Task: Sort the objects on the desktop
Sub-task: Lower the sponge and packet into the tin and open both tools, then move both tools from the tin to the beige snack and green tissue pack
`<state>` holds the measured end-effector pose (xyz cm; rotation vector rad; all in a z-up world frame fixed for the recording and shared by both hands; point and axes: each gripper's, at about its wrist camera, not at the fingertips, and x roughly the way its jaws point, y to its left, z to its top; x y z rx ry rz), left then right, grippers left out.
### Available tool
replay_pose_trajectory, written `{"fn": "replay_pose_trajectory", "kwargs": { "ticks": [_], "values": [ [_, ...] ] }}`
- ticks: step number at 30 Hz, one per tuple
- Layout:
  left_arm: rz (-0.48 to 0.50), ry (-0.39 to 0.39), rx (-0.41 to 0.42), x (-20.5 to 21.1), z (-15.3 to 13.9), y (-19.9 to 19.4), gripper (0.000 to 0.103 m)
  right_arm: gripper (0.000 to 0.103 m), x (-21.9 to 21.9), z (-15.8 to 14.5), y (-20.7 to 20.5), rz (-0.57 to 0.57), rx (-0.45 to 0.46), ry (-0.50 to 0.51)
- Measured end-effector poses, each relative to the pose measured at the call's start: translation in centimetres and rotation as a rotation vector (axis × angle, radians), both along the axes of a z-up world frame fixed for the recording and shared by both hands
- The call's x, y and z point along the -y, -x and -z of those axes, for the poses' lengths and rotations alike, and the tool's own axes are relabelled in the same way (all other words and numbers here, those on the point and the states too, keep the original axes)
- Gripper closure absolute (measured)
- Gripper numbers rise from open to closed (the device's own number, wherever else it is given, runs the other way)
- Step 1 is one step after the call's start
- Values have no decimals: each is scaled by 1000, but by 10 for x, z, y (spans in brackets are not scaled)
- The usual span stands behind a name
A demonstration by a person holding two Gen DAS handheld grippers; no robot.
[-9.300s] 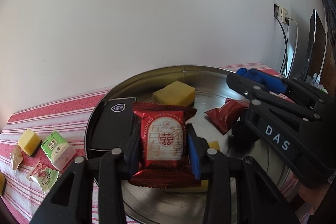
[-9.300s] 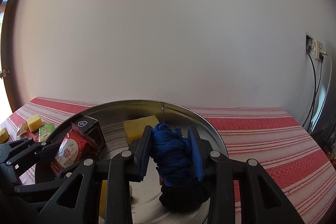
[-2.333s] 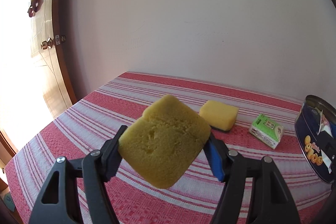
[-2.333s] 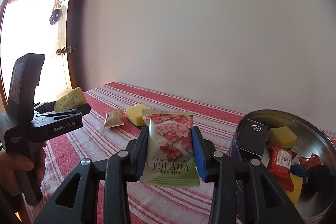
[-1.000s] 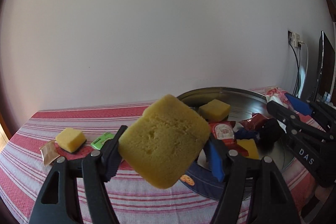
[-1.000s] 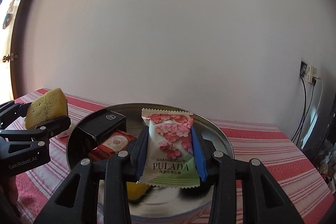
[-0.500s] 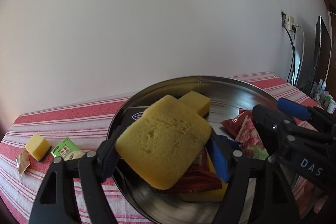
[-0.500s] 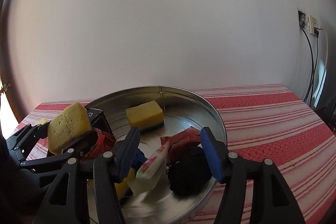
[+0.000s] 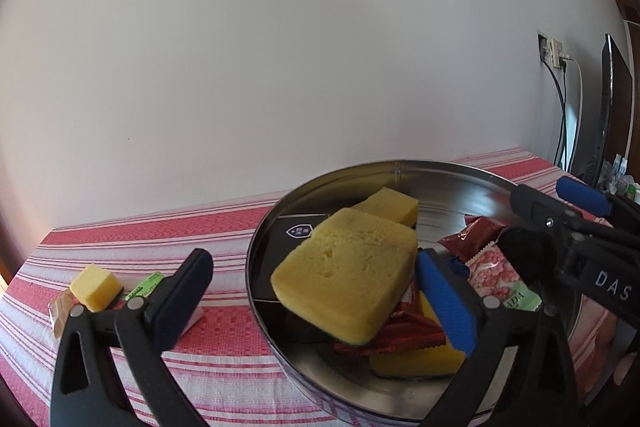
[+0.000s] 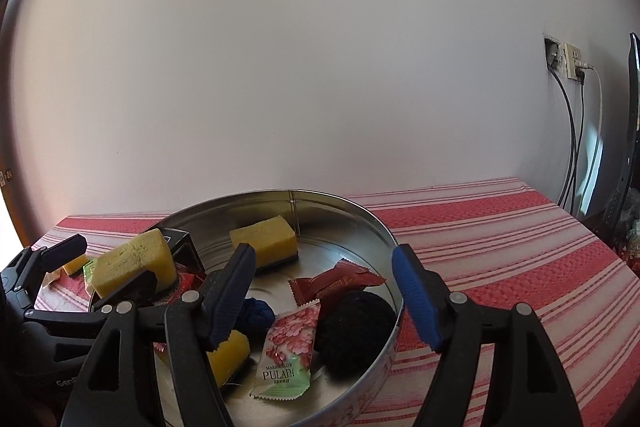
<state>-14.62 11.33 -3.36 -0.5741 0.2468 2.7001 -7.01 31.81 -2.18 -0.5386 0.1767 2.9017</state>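
Both grippers are over the round metal tin (image 10: 384, 239) on the red-striped tablecloth (image 10: 500, 239). The left gripper (image 9: 316, 291) has just been opening and its jaws stand wide; the big yellow sponge (image 9: 344, 279) sits between them, apparently clear of the left pad, while contact with the blue right pad cannot be judged. The right gripper (image 10: 324, 291) has been opening too, jaws spread with nothing gripped; the Pulada marshmallow packet (image 10: 290, 355) lies in the tin below them.

Count inside the tin: three yellow sponges including the big one, with one at the back (image 10: 264, 239) and one at the front (image 10: 228, 351); a black box (image 9: 296, 235); two red snack packets (image 10: 336, 281); a blue knotted cloth (image 10: 256, 313); a black woolly ball (image 10: 356, 327).

Outside on the cloth: a small yellow sponge (image 9: 95, 285), a green packet (image 9: 146, 285), a tan packet (image 9: 60, 309). The right gripper's arm crosses the tin's right side in the left view. Far right: wall socket (image 10: 566, 61) with cables.
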Motion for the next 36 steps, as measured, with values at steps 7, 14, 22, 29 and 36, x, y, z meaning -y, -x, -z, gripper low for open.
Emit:
{"fn": "replay_pose_trajectory", "kwargs": {
  "ticks": [7,14,22,29,36],
  "values": [
    [-24,-11,25,19,-1,7,1,30,11,-2,-6,4,-48,-68],
    [22,-11,2,45,-1,-1,0,30,26,-7,-14,-7,-77,-134],
    [-54,-27,2,87,-1,8,0,30,27,-8,-18,26,-87,-125],
    [-218,-98,107,140,8,39,0,30,52,-10,-20,-18,-105,-159],
    [-371,-98,128,191,13,57,0,30,89,-13,-24,-115,-135,-179]
  ]
}}
